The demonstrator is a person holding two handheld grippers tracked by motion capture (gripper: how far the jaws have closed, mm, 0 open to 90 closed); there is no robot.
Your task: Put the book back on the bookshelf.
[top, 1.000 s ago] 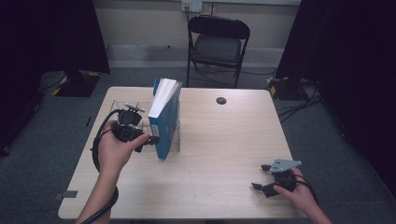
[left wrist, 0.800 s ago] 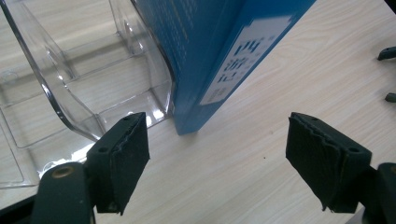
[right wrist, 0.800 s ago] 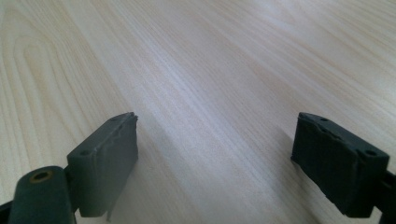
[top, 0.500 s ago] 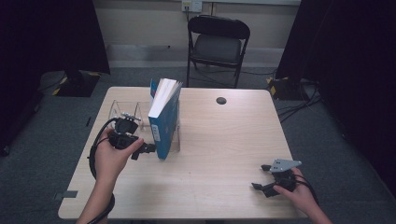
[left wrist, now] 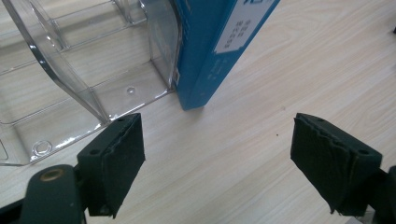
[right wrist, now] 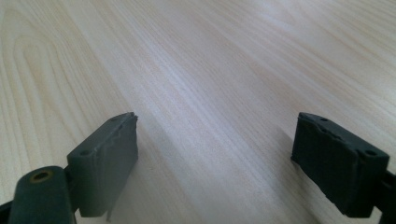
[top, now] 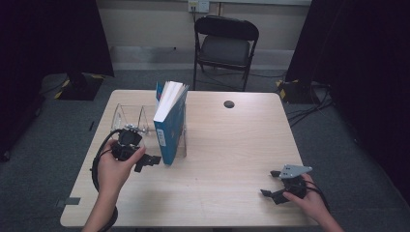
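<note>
A blue book (top: 170,128) stands upright on the light wood worktop (top: 232,145), its spine toward the near side and its pages fanned slightly at the top. It sits in the right end of a clear plastic divider rack (top: 131,118), left of the worktop's middle. The left claw (top: 147,161), held in the person's left hand (top: 116,166), hovers just near-left of the book's lower corner with its jaws spread wide and nothing between them. The right claw (top: 270,184) rests low at the near right corner, well apart from the book, also gaping wide over bare wood. A small dark round disc (top: 229,104) lies at the far side. A black folding chair (top: 225,43) stands beyond the worktop.
</note>
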